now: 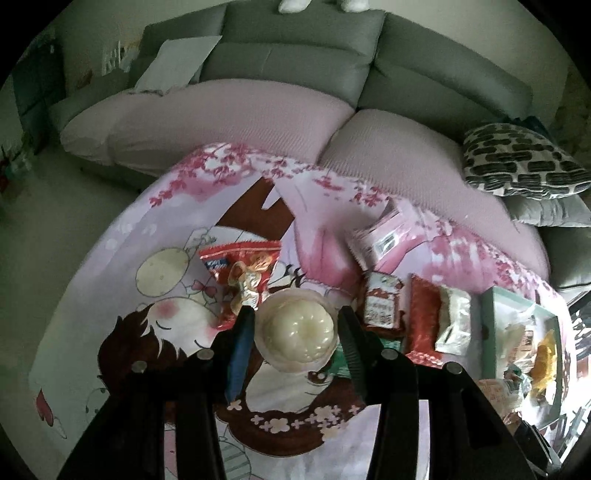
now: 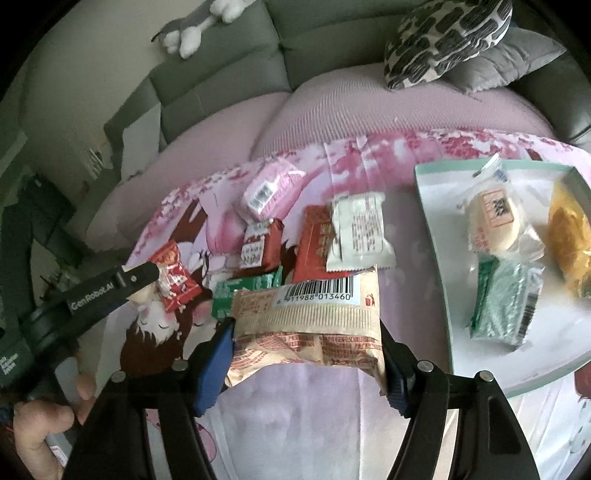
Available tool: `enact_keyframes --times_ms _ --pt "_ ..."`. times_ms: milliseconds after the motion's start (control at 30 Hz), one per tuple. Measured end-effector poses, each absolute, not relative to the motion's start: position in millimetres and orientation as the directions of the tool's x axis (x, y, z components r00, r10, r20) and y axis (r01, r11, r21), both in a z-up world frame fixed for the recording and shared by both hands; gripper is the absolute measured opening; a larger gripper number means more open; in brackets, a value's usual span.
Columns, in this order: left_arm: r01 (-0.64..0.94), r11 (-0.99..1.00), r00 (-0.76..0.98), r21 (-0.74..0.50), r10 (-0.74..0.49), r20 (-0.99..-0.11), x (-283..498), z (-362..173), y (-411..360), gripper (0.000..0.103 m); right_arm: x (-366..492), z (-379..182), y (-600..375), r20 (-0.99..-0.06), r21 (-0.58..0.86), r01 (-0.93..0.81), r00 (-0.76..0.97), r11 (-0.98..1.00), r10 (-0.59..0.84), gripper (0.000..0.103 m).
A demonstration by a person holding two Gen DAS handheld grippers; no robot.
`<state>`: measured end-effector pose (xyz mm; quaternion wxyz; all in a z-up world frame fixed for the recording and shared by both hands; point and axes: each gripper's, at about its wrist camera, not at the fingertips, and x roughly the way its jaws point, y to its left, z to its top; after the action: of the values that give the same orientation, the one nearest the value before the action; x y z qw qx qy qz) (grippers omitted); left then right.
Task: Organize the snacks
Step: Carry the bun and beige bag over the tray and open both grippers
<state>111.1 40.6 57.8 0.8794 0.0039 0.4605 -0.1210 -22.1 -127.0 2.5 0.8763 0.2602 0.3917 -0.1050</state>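
Note:
In the left wrist view my left gripper (image 1: pixel 295 317) is shut on a round pale pastry (image 1: pixel 295 332) in clear wrap, held above the pink cartoon cloth (image 1: pixel 147 332). My right gripper (image 2: pixel 306 332) is shut on a beige snack packet (image 2: pixel 310 321) with a barcode, its blue pads pressing both sides. A teal-rimmed white tray (image 2: pixel 428 221) on the right holds a wrapped bun (image 2: pixel 495 221), a yellow pack (image 2: pixel 569 240) and a green pack (image 2: pixel 506 302). Loose on the cloth lie a red candy packet (image 2: pixel 173 277), a pink packet (image 2: pixel 269 192), a white packet (image 2: pixel 358 232) and a green packet (image 2: pixel 247 291).
A grey sofa (image 1: pixel 295 62) with pink seat covers runs behind the cloth. A black-and-white patterned pillow (image 2: pixel 443 37) and a plush toy (image 2: pixel 192 33) lie on it. A hand (image 2: pixel 40 424) grips the left gripper's handle at the lower left.

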Motion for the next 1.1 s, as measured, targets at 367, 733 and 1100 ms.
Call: enact_keyframes --times_ms 367,733,1100 --pt "0.252 0.963 0.553 -0.092 -0.221 -0.804 102.2 62.7 19.3 0.048 -36.6 8.9 -159.6 -0.720 0.420 0.438 0.694 0.795 -0.003 0.073" --pt "0.376 0.923 0.521 -0.083 -0.285 -0.805 83.6 64.0 -29.9 0.048 -74.0 17.2 -224.9 -0.697 0.456 0.573 0.705 0.681 -0.126 0.073" --pt "0.544 0.831 0.457 -0.115 -0.409 -0.790 61.1 65.7 -97.8 0.048 -123.9 13.4 -293.1 -0.688 0.504 0.690 0.684 0.519 -0.242 0.073"
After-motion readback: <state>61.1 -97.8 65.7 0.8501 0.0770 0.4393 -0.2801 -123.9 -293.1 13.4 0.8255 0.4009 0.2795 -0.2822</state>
